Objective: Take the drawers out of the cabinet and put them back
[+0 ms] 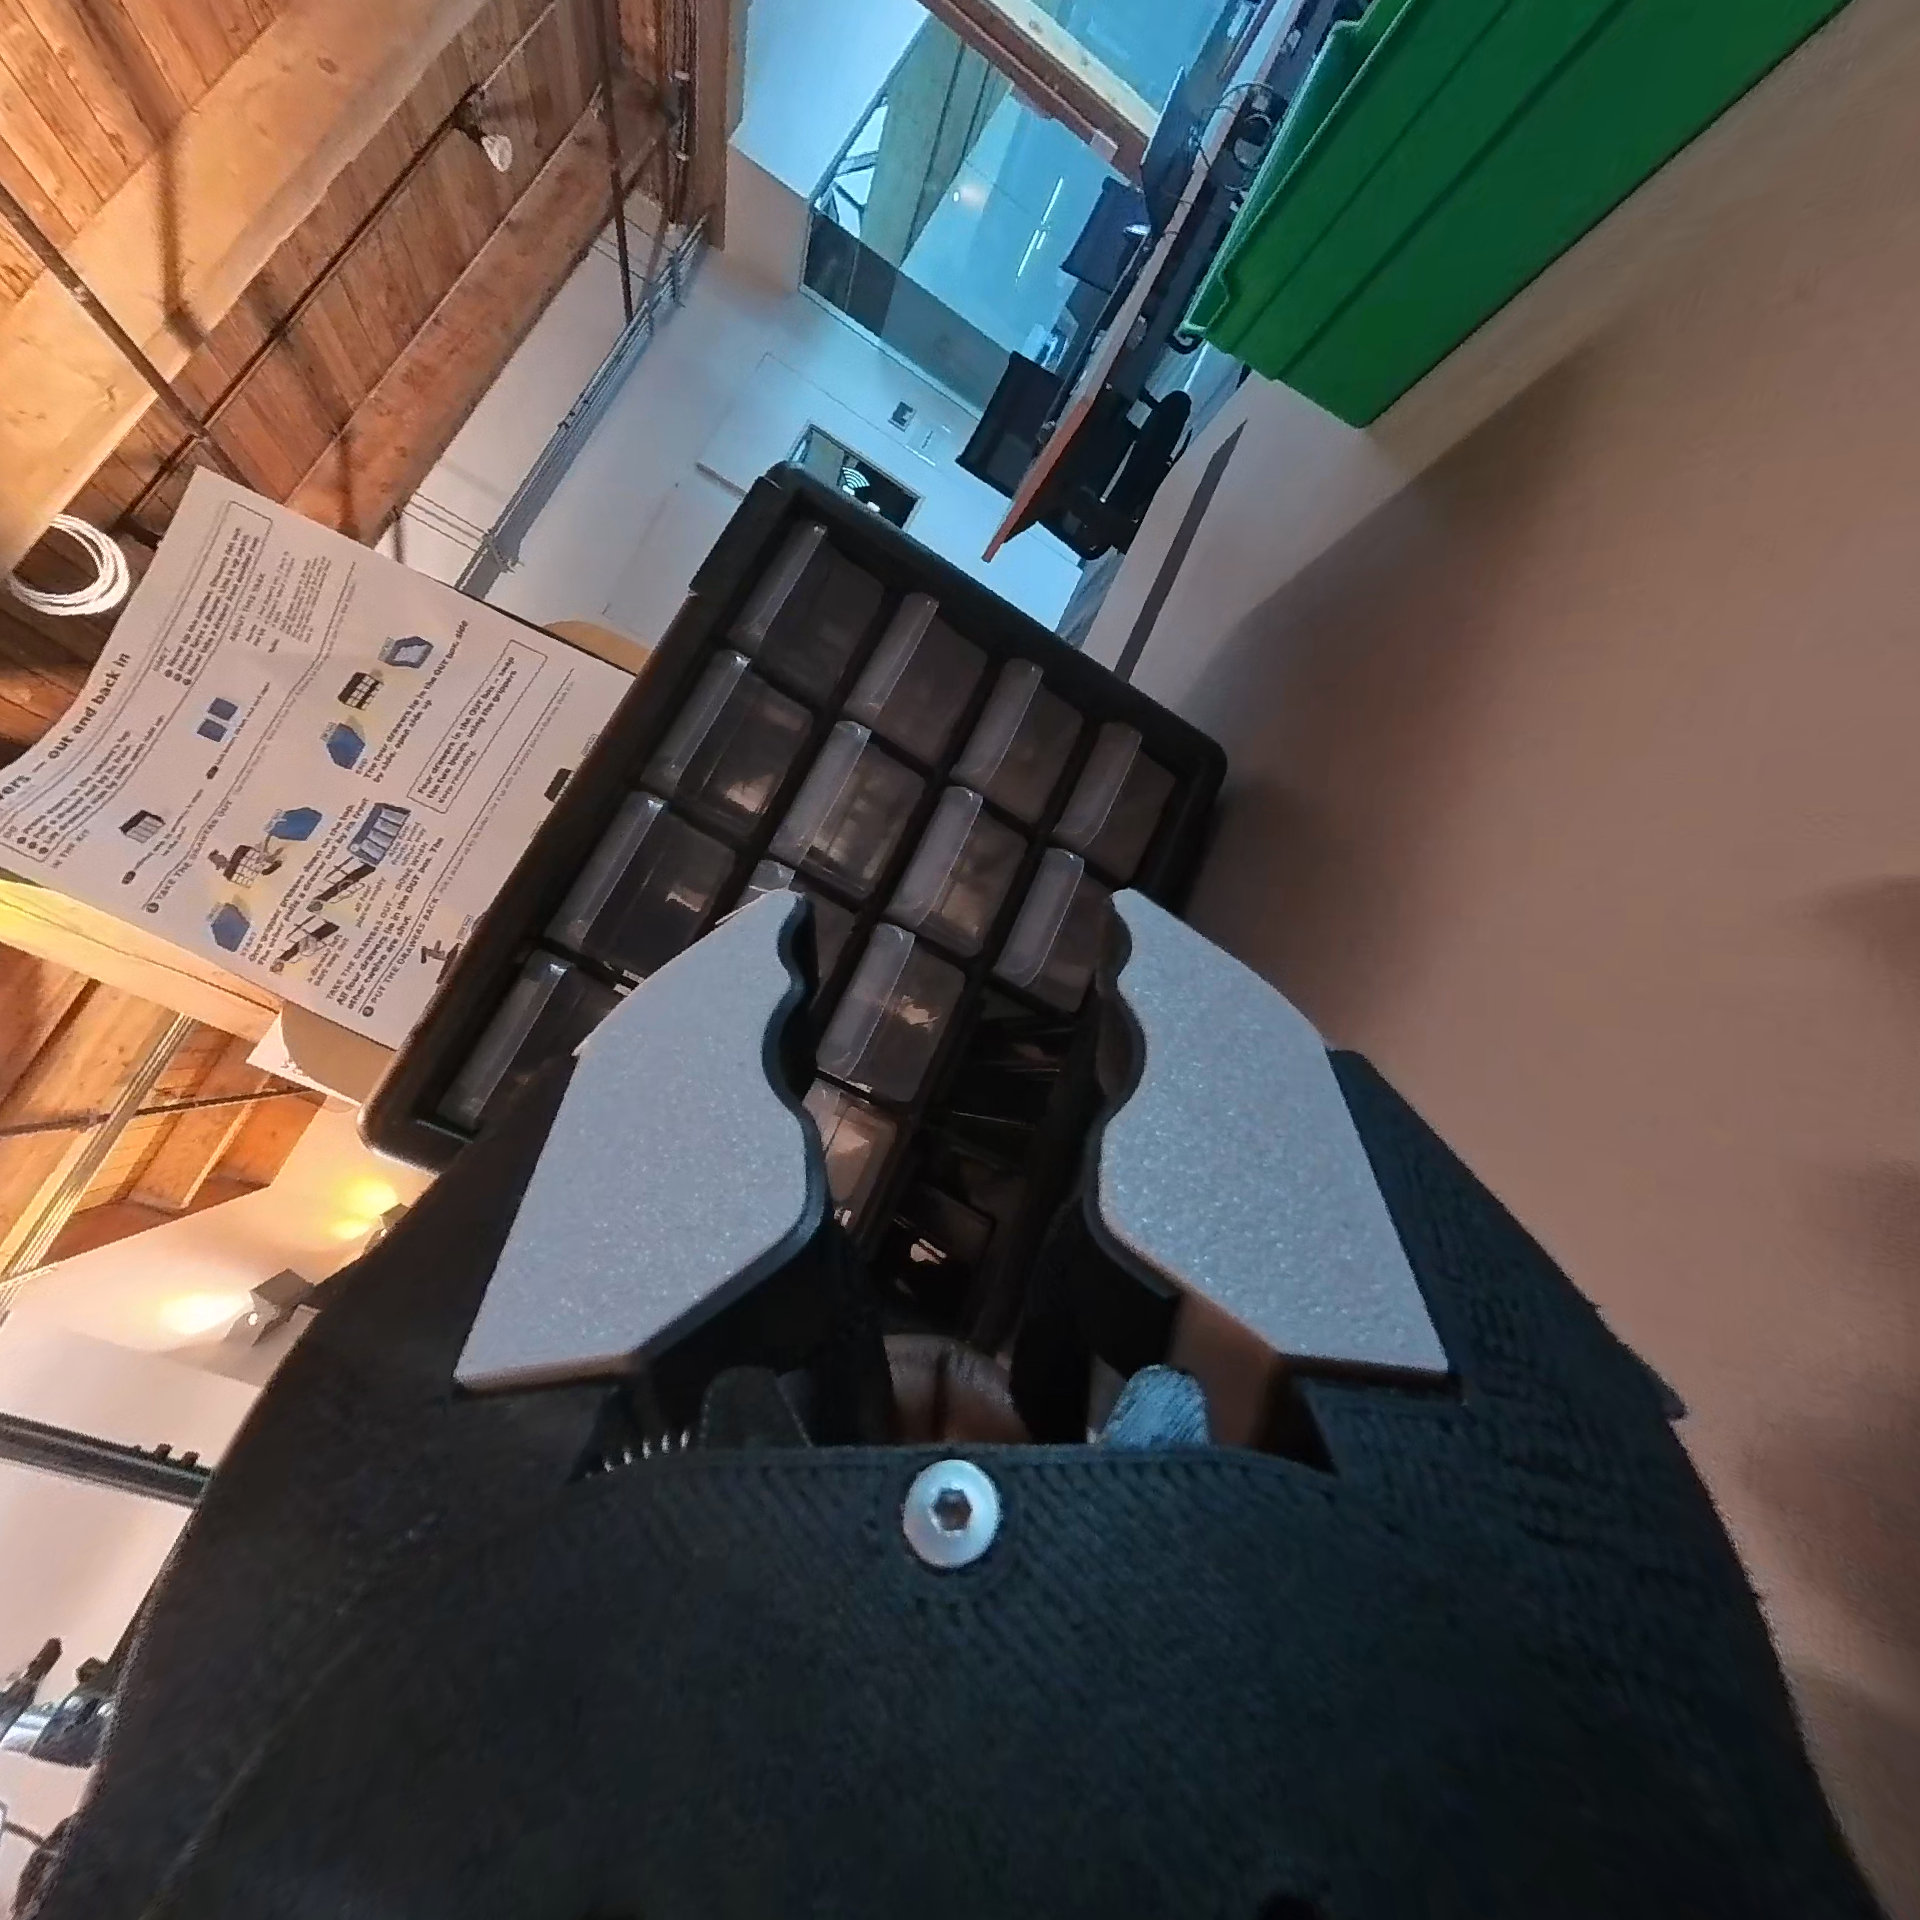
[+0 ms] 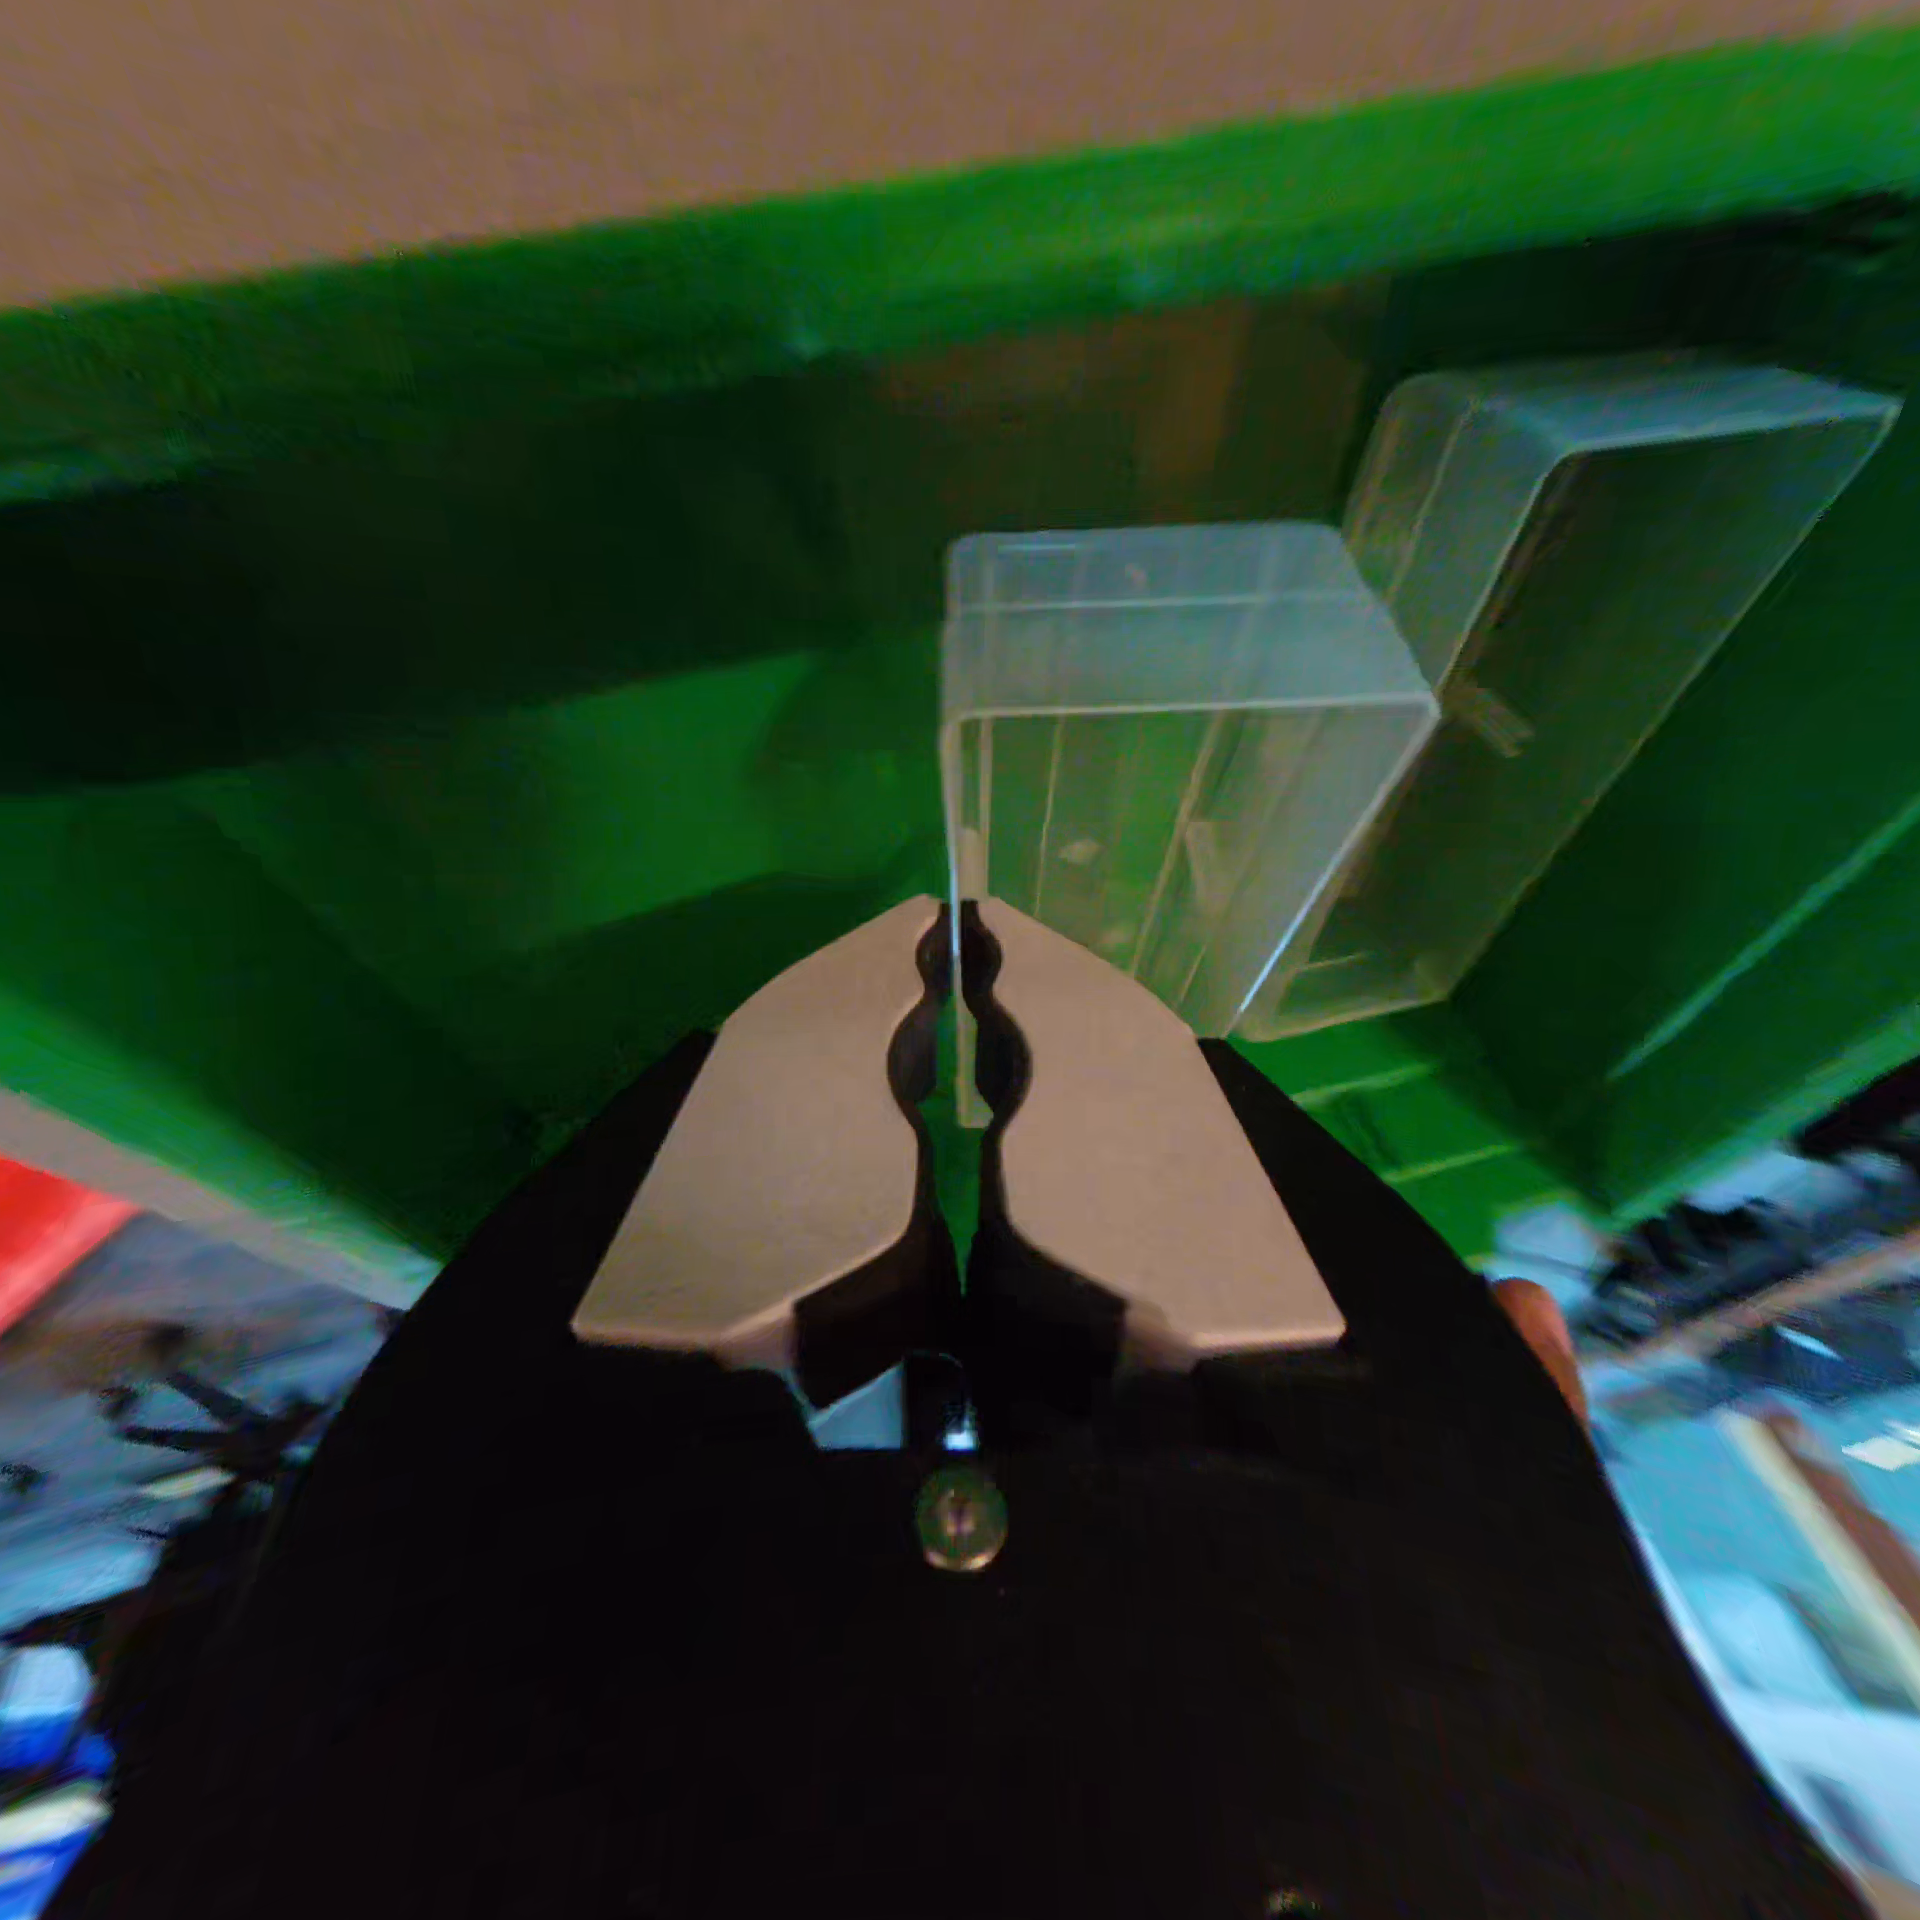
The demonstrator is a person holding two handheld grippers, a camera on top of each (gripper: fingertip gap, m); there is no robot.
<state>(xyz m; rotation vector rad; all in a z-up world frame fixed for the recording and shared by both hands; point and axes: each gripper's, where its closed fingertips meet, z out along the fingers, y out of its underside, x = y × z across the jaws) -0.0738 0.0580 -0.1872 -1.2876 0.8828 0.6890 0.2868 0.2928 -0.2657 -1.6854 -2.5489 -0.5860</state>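
In the left wrist view the black cabinet point(image 1: 1195, 790) stands on the beige table with rows of clear drawers point(image 1: 904, 1008) in it; some slots near my fingers point(image 1: 1039, 1070) are dark and bare. My left gripper point(image 1: 961, 925) is open in front of the cabinet face, holding nothing. In the right wrist view my right gripper point(image 2: 956, 914) is shut on the thin side wall of a clear drawer point(image 2: 1174, 748) inside the green bin point(image 2: 520, 831). A second clear drawer point(image 2: 1579, 623) lies against it to the right.
The green bin point(image 1: 1507, 208) also shows at the upper right of the left wrist view. A printed instruction sheet point(image 1: 260, 727) stands left of the cabinet. A red object point(image 2: 42, 1226) lies at the left edge of the right wrist view.
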